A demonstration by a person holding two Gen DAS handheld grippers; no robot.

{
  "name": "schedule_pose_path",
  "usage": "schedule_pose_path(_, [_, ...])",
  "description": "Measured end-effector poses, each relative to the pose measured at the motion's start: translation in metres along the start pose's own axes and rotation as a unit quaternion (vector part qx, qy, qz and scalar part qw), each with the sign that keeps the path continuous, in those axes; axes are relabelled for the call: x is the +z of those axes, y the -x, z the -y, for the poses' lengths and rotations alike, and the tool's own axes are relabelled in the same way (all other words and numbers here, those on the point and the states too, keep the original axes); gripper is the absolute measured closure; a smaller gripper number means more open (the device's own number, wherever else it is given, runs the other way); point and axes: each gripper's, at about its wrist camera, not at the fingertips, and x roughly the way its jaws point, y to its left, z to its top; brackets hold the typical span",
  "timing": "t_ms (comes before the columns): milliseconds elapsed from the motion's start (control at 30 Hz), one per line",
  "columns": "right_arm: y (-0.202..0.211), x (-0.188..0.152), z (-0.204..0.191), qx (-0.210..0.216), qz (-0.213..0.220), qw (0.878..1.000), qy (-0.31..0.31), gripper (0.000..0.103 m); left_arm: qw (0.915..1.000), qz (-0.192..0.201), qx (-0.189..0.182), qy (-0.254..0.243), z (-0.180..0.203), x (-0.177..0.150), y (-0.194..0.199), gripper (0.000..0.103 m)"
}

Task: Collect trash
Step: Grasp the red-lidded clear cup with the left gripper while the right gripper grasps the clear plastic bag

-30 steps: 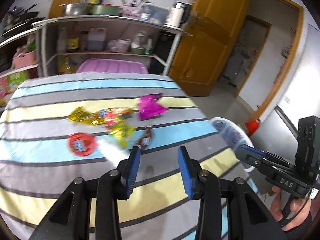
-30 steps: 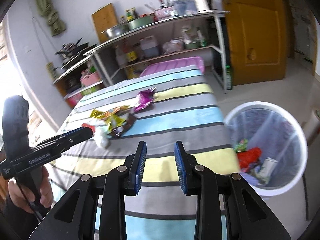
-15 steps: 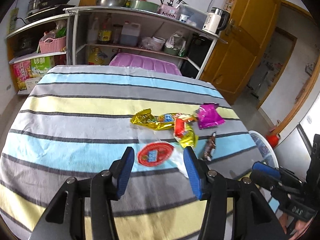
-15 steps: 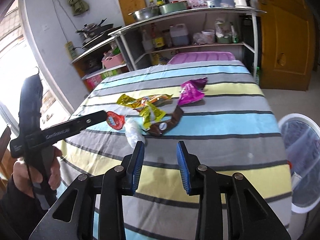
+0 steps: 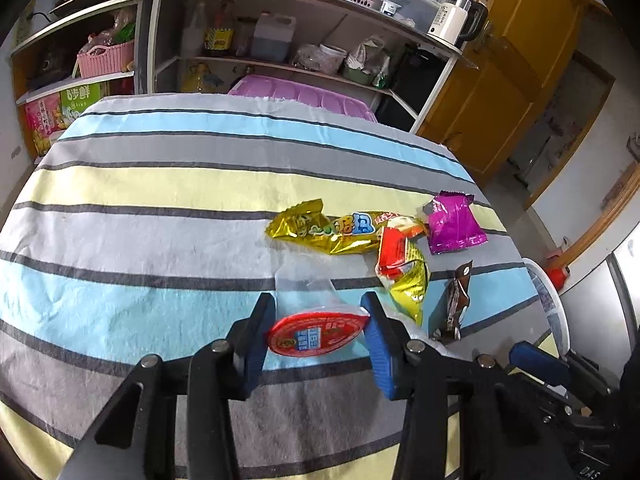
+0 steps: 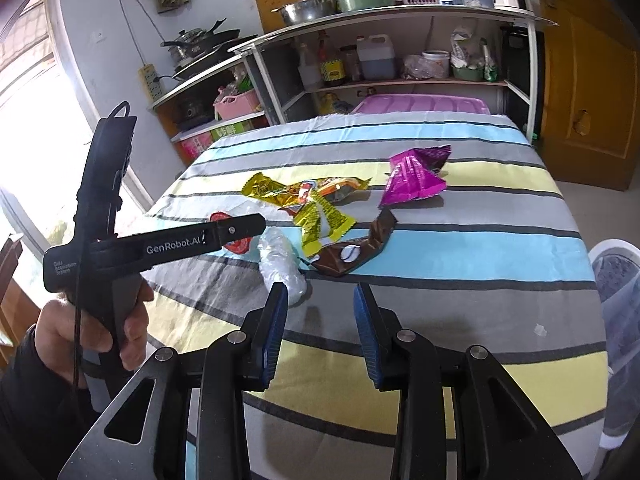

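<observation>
1. We see a matt, woven striped tablecloth [image 5: 168, 184].
2. We see glossy, crinkled foil wrappers: gold [image 5: 324, 232] and magenta [image 5: 454, 226].
3. We see a clear plastic cup [image 5: 308, 292] with a shiny red lid [image 5: 316, 334].

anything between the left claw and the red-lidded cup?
Nothing visible. The cup lies on its side on the cloth, its red lid already between the left claw's fingers; the wrappers lie beyond it.

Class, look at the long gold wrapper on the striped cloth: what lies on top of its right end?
An orange-and-white wrapper lies over the right end of the long gold wrapper, beside a red-and-yellow wrapper. The gold wrapper's end beneath is covered, so its shape cannot be seen.
</observation>
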Motion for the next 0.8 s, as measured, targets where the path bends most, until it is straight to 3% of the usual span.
schedule_pose_path(300, [-0.021, 0.006, -0.016, 0.015, -0.017, 0.999, 0.026, 0.064, 0.9994, 0.034, -0.008, -0.010, -0.006, -0.007, 0.030, 0.057])
schedule_pose_path(800, [-0.055, 0.010, -0.022, 0.008, -0.056, 0.998, 0.035, 0.066, 0.9992, 0.036, -0.014, 0.005, -0.024, -0.012, 0.040, 0.057])
